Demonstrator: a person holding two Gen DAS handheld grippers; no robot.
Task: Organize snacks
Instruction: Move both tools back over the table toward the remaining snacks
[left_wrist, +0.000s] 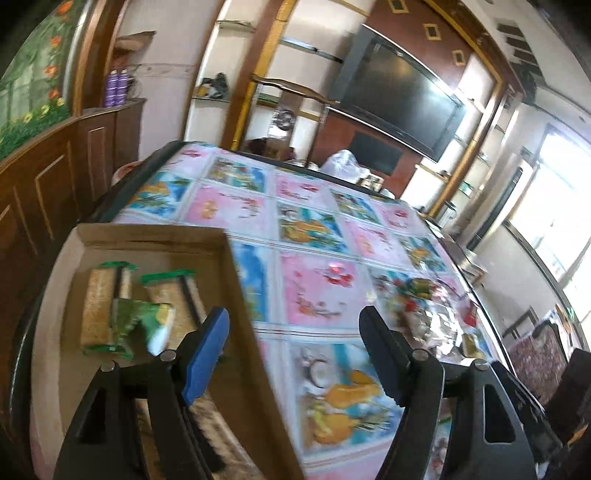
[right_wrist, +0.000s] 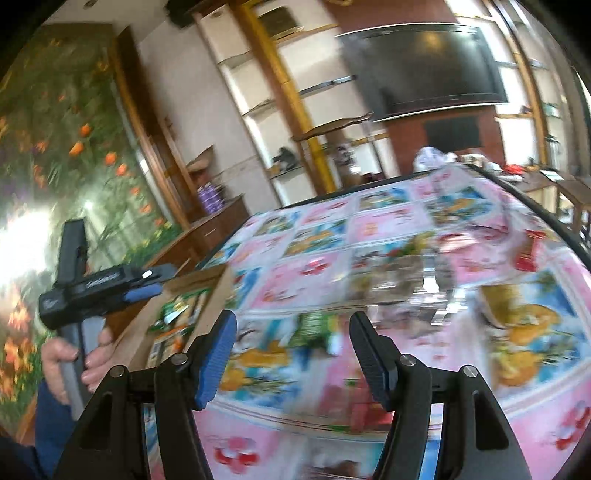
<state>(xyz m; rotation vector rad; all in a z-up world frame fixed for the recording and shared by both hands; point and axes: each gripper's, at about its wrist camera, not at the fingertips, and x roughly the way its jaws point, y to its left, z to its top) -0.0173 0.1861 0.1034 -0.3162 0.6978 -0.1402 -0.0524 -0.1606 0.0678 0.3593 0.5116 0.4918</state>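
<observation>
Left wrist view first: the left gripper (left_wrist: 295, 343) fills the bottom of the frame with its jaws spread and nothing between them. Its blue-padded finger hangs over the right wall of the cardboard box (left_wrist: 236, 295) at lower left. At least 3 packets (left_wrist: 122, 310) with green wrapping already lie in the box, which reads as the collecting place for the task. At centre right of the frame a loose heap of snacks (left_wrist: 424, 306) sits on the patterned tablecloth (left_wrist: 317, 236), well apart from the box, so it is probably the unsorted stock. Open jaws beside a filled box suggest a drop-off, though that is a judgement.

Right wrist view: the right gripper (right_wrist: 291, 350) also stands spread and empty at the bottom. Just beyond it, blurred, a green packet (right_wrist: 314, 328) lies on the cloth, with more wrappers at centre right; the exact count is lost to blur. At the left edge a hand (right_wrist: 70, 358) grips the handle of the other gripper, held above the box, which likely keeps both tools near the sorting spot.
</observation>
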